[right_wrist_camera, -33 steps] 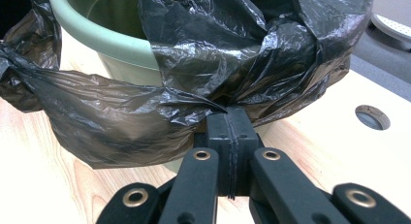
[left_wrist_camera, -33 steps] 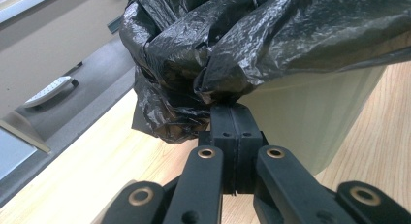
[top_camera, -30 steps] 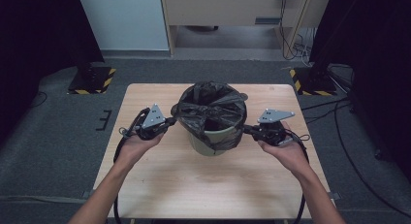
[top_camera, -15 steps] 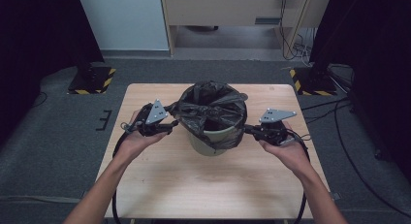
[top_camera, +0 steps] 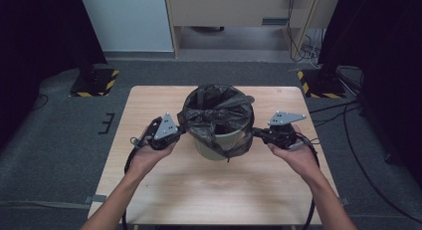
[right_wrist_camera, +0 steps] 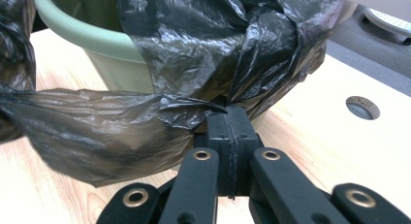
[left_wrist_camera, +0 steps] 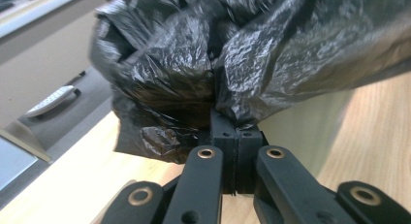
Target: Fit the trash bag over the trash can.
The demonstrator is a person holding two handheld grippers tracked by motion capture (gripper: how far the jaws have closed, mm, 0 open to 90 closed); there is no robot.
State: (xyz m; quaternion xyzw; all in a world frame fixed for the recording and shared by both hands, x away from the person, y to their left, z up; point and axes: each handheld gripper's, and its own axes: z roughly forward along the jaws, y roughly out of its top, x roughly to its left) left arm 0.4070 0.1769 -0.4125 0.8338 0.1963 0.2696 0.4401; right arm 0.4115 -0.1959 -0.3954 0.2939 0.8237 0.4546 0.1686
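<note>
A pale green bin (top_camera: 219, 144) stands mid-table, lined with a crumpled black bag (top_camera: 216, 109) that spills over its rim. My left gripper (top_camera: 182, 132) is at the bin's left side. Its jaws have just closed, and in the left gripper view they (left_wrist_camera: 236, 132) pinch a fold of the bag (left_wrist_camera: 271, 54) against the bin wall (left_wrist_camera: 303, 132). My right gripper (top_camera: 255, 133) is at the bin's right side. In the right gripper view its jaws (right_wrist_camera: 231, 118) are shut on another fold of the bag (right_wrist_camera: 194, 44) below the green rim (right_wrist_camera: 97, 40).
The wooden table (top_camera: 214, 190) has bare room in front of the bin and a small round hole (right_wrist_camera: 362, 106) near its right edge. Grey floor surrounds the table, with cables (top_camera: 348, 140) at the right and stand bases with yellow-black tape (top_camera: 94, 83) behind.
My left gripper rose toward the bag's left rim, then came down a little closer to the bin, now pinching the film. The right gripper kept still with its hold.
</note>
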